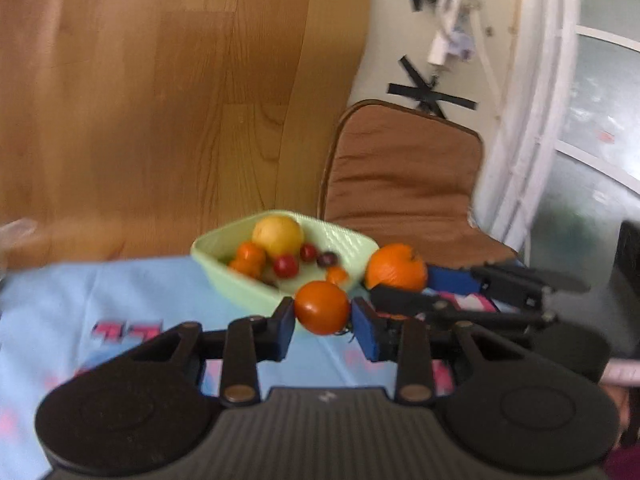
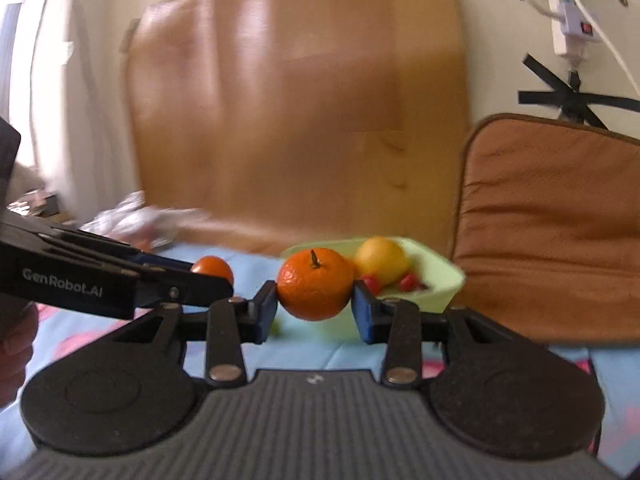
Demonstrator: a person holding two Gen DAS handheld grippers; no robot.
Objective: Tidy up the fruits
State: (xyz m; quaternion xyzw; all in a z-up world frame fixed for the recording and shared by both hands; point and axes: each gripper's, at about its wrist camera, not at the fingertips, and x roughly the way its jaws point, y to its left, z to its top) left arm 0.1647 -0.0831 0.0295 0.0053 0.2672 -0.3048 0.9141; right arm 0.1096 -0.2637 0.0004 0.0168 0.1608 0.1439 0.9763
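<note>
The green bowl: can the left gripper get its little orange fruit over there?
Probably yes. The left gripper is shut on the small orange fruit, and the green bowl sits just ahead on the blue cloth. Nothing lies between them; the right gripper with its mandarin is off to the side.

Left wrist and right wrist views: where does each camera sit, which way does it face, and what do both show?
Left wrist: sits on the left gripper, looking along its fingers at a small orange fruit in its grip, the green bowl beyond; the right gripper enters from the right.
Right wrist: sits on the right gripper, facing the mandarin it grips; the left gripper enters from the left, with part of a hand.
Shared: both fruits, bowl, brown cushion, wooden board.
</note>
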